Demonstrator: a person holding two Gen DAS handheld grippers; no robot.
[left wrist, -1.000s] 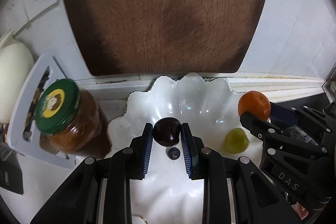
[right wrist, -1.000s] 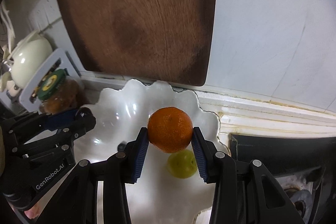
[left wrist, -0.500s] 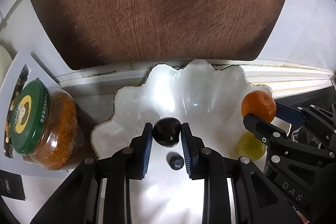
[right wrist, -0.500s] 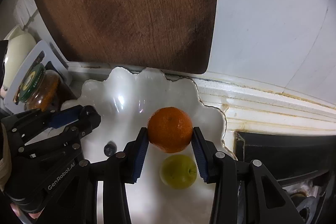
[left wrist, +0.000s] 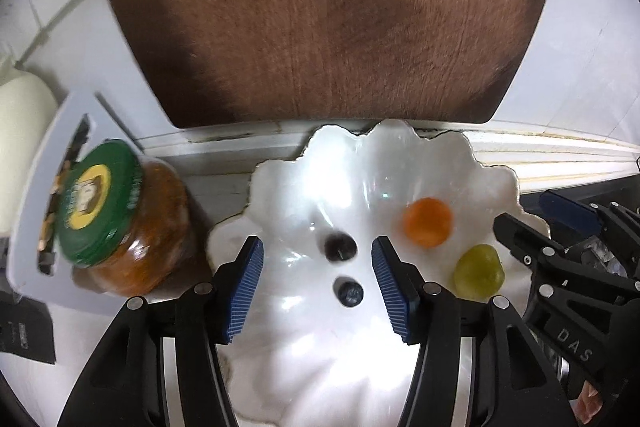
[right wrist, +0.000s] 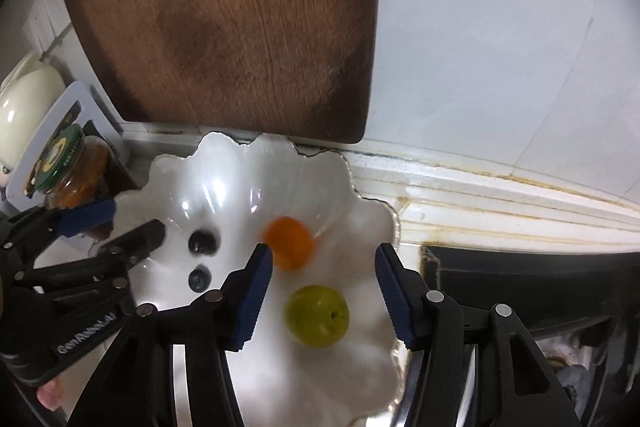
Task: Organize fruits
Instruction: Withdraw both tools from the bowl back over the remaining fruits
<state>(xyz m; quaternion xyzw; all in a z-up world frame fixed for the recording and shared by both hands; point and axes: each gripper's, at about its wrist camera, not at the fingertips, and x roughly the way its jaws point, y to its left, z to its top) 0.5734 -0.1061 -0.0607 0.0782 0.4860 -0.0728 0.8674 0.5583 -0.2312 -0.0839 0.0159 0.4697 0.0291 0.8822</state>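
A white scalloped bowl (left wrist: 492, 183) (right wrist: 360, 223) holds the fruits. In it lie a dark plum (left wrist: 340, 247) (right wrist: 203, 242), a blueberry (left wrist: 349, 291) (right wrist: 199, 279), an orange (left wrist: 427, 222) (right wrist: 290, 243), blurred in the right wrist view, and a green fruit (left wrist: 479, 271) (right wrist: 317, 315). My left gripper (left wrist: 318, 287) is open and empty above the bowl, the plum and blueberry between its fingers. It also shows in the right wrist view (right wrist: 116, 227). My right gripper (right wrist: 324, 291) is open and empty over the green fruit. It shows in the left wrist view (left wrist: 536, 223).
A big wooden cutting board (left wrist: 320, 19) (right wrist: 224, 23) leans on the white wall behind the bowl. A jar with a green lid (left wrist: 100, 203) (right wrist: 64, 159) stands left of the bowl, beside a white rack (left wrist: 28, 187) and a cream pot (right wrist: 24, 103). A dark stove edge (right wrist: 532, 271) lies right.
Both grippers have opened. The plum dropped from the left gripper and the orange from the right gripper into the bowl.
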